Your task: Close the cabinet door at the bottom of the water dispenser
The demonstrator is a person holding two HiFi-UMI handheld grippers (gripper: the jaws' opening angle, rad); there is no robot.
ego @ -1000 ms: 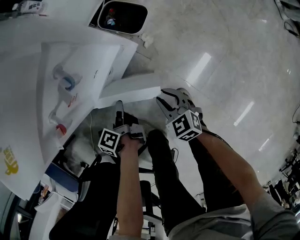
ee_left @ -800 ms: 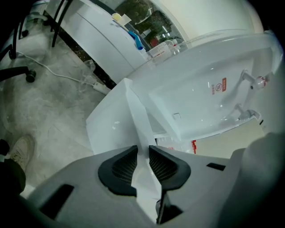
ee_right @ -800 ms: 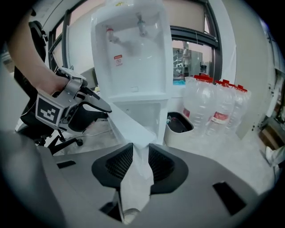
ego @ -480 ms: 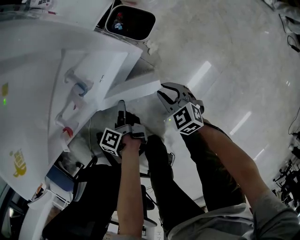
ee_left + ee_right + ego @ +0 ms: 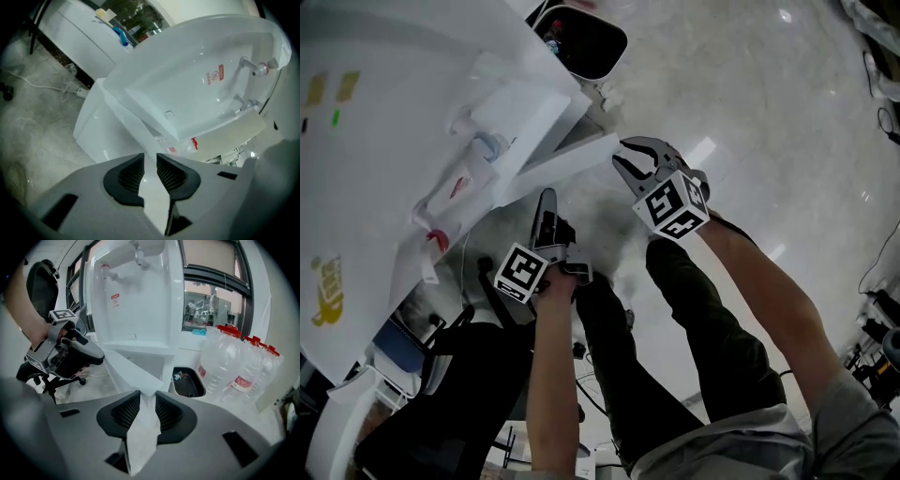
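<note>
Head view: the white water dispenser (image 5: 403,112) fills the upper left. The cabinet door (image 5: 572,161) at its bottom stands open, a white panel jutting out toward 2 o'clock from the dispenser's base. The right tool (image 5: 633,161) sits at the door's free outer corner, its jaws closed round that corner. The left tool (image 5: 547,202) points up toward 12 o'clock from below, and its tips meet the door's lower edge about midway along. A dark bin (image 5: 591,42) stands on the pale floor (image 5: 750,112) at 12 o'clock from the door.

Left gripper view: the left tool (image 5: 150,164) has its jaws drawn in to a narrow slot. The thin white edge of the cabinet door (image 5: 105,131) runs down from 11 o'clock straight into that slot and fills it, so the pads are pressed on the door. The dispenser's tap recess (image 5: 201,79) lies at 1 o'clock above the tool.

Right gripper view: the right tool (image 5: 147,401) is clamped on the door's corner, which pokes in between the pads from 11 o'clock. The door (image 5: 129,373) leads away to the dispenser (image 5: 140,296) at 12 o'clock. The left tool (image 5: 89,355) meets the door's edge at 10 o'clock. Large water bottles (image 5: 234,366) stand at 3 o'clock, with the bin (image 5: 188,383) just beside them.
</note>
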